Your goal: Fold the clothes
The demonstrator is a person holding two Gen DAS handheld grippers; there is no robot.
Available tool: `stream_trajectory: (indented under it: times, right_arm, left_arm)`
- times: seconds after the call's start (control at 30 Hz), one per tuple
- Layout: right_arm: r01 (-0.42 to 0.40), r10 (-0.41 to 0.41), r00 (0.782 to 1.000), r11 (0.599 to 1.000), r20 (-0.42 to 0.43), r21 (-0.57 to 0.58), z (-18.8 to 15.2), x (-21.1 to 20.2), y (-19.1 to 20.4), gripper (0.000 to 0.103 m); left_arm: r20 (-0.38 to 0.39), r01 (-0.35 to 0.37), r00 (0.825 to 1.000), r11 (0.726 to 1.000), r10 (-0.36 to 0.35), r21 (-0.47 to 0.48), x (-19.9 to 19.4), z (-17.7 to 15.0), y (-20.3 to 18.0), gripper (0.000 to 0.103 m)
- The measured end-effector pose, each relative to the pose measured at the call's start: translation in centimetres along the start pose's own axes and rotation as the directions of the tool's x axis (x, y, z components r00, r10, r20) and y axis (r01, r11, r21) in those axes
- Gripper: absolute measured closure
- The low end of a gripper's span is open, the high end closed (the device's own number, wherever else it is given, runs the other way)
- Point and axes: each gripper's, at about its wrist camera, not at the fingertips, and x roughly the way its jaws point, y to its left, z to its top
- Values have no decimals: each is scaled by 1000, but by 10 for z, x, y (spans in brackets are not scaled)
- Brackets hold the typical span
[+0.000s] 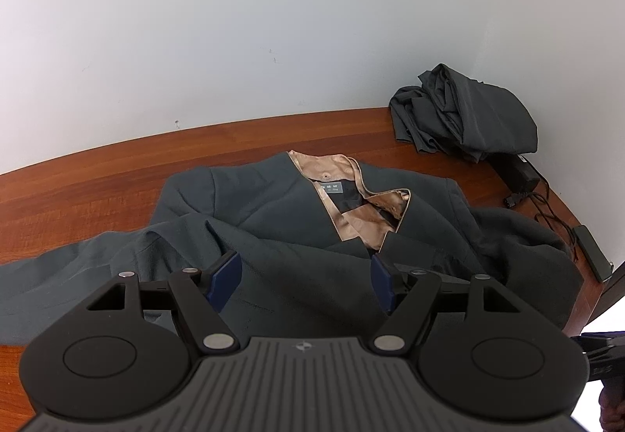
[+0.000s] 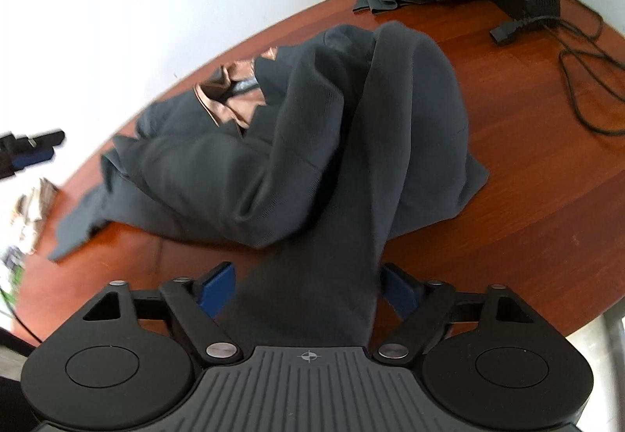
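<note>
A dark grey jacket [image 1: 273, 205] with copper-coloured lining [image 1: 351, 205] lies face up and rumpled on the wooden table [image 1: 97, 182]. My left gripper [image 1: 304, 281] hovers open over the jacket's front, with nothing between its blue pads [image 1: 224, 279]. In the right wrist view one sleeve [image 2: 336, 236] runs from the bunched jacket [image 2: 234, 166] back between the fingers of my right gripper [image 2: 308, 289]. That gripper is open: the right pad [image 2: 398, 291] sits at the sleeve's edge and the left pad stands apart from it. The left gripper [image 2: 31, 150] shows blurred at the far left.
A pile of dark grey clothes [image 1: 465, 111] sits in the back right corner against the white wall. Beside it lie a black power adapter [image 1: 515, 174] and loose cables [image 2: 586, 80]. The table's curved edge [image 2: 566, 315] runs close on the right.
</note>
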Motion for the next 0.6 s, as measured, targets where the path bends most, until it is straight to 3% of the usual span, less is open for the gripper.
stream_trajectory:
  times: [0.03,0.1,0.13,0.2,0.37,0.6]
  right_arm:
    - [17,-17,1000,1000,-2,-14,-1,4,1,30]
    - [46,-46,999,999,-11,-19,-1,10,-1,55]
    - [50,-50,999,999,-14,-12,0,12,-3,61]
    - [72,-72,997,997,-18,9,1,14,-7,95]
    - [209,-209,976,978,59,7,15,-13,-19,97]
    - [404,-396,900,915,185,-6,70,-67,-64,97]
  left_arm:
    - [-2,1,1000,1000,-1,2,0,0,0,26]
    - [-1,1,1000,1000,-1,6,1,0,0,26]
    - [-2,0,1000,1000,0,7,1,1,0,26]
    - [-2,0,1000,1000,0,7,2,1,0,26]
    - [21,31,999,999,-32,13,-4,3,-8,24]
    - [55,65,996,998,-65,5,-7,4,-33,23]
